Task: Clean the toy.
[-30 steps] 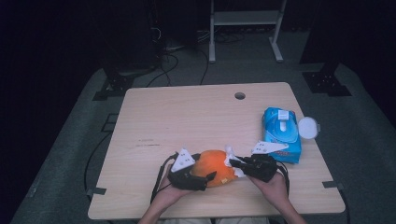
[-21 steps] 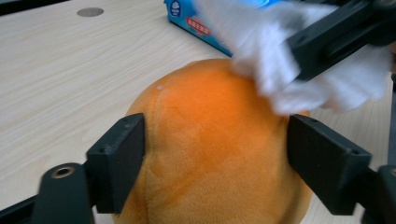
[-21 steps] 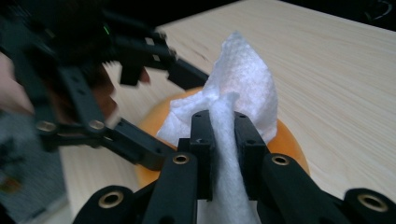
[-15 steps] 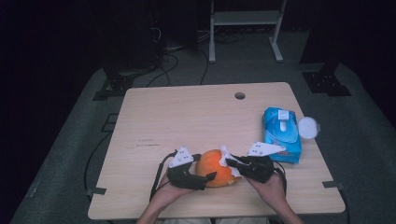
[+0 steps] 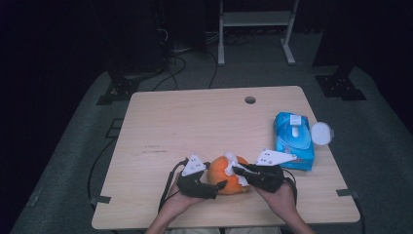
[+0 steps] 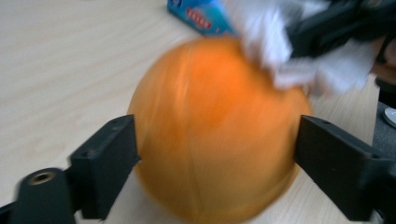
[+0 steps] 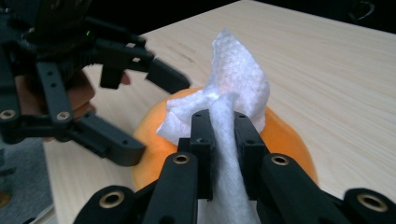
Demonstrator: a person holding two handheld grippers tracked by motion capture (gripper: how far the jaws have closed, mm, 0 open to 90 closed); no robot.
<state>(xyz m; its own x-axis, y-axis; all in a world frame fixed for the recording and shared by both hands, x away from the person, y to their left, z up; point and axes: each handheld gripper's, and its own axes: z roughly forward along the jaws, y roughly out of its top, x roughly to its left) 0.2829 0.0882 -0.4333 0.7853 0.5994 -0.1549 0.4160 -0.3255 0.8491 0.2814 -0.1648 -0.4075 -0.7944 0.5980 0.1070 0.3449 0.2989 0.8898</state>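
Note:
An orange ball-shaped fruit (image 5: 225, 183) rests on the wooden table (image 5: 195, 122) near its front edge. My left gripper (image 5: 216, 179) holds it, one black jaw against each side; in the left gripper view the fruit (image 6: 217, 135) is blurred between the jaws. My right gripper (image 5: 237, 170) is shut on a white wipe (image 5: 229, 162) and presses it on the fruit's top. From the right gripper view the wipe (image 7: 238, 74) rises from the shut jaws above the fruit (image 7: 285, 135), with the left gripper (image 7: 152, 116) beyond.
A blue pack of wipes (image 5: 293, 141) lies at the table's right, its round white lid (image 5: 321, 132) open over the edge. A cable hole (image 5: 250, 100) sits at the back. A metal stand (image 5: 255, 19) and cables are on the floor behind.
My right gripper has shifted slightly left with the wipe across the fruit's top. The left gripper stays clamped on the fruit with only small movement.

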